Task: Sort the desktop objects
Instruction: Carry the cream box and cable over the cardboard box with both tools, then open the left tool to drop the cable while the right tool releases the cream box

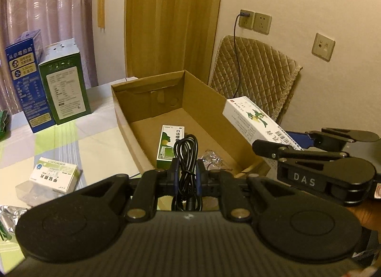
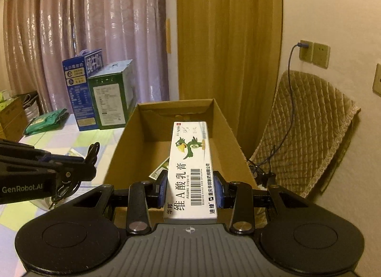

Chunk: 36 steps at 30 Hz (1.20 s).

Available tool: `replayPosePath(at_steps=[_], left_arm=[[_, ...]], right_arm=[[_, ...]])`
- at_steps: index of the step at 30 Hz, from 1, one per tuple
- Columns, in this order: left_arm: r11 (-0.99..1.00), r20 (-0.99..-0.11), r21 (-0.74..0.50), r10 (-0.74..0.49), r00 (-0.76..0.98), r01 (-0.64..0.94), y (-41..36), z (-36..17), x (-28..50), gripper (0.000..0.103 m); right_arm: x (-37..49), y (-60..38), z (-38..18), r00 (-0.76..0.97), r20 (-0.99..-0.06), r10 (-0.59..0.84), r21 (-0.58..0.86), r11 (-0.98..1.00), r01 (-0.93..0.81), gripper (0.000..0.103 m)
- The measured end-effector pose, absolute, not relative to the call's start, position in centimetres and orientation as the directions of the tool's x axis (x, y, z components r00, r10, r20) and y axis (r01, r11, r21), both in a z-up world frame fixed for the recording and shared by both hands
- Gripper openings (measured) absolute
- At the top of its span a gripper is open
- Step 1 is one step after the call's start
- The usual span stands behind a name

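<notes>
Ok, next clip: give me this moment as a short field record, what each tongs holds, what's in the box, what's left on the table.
left tongs: shut on coiled black cable, at the box's near edge
right tongs: shut on white ointment box, over the box
cardboard box: open, holds a green-and-white medicine box
table: small white pill box, blue carton, green carton
</notes>
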<state>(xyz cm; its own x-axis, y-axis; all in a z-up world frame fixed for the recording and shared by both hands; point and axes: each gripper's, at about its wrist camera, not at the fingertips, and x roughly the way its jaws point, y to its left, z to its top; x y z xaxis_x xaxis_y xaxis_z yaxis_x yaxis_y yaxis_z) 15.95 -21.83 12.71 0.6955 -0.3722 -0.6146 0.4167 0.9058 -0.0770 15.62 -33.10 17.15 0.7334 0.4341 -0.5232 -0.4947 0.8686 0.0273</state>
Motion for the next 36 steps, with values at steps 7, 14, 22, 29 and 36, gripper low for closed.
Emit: replayPosePath(at_steps=[7, 14, 22, 29, 36], left_arm=[[0.905, -0.622, -0.074, -0.37, 0.69, 0.419, -22.5, 12.3, 16.8, 0.01], [0.909, -0.631, -0.077, -0.363, 0.685, 0.41, -22.9, 11.9, 17.4, 0.01], [0.907, -0.635, -0.086, -0.368, 0.679, 0.412, -23.7, 11.4, 18.2, 0.01], [0.903, -0.639, -0.09, -0.376, 0.672, 0.419, -24.3, 10.9, 19.0, 0.01], [0.906, -0.636, -0.098, -0.376, 0.674, 0.413, -24.4, 10.9, 19.9, 0.01]], right_arm=[[16.8, -34.0, 16.7, 0.73, -0.53, 0.431, 0.037, 0.872, -0.488, 0.035], [17.4, -34.3, 16.5, 0.727, -0.53, 0.437, 0.045, 0.87, -0.49, 0.035], [18.1, -34.5, 16.5, 0.73, -0.528, 0.434, 0.053, 0.875, -0.482, 0.035], [19.0, -34.8, 16.5, 0.732, -0.53, 0.428, 0.047, 0.877, -0.479, 0.035], [19.7, -34.6, 16.4, 0.73, -0.532, 0.429, 0.044, 0.875, -0.483, 0.035]])
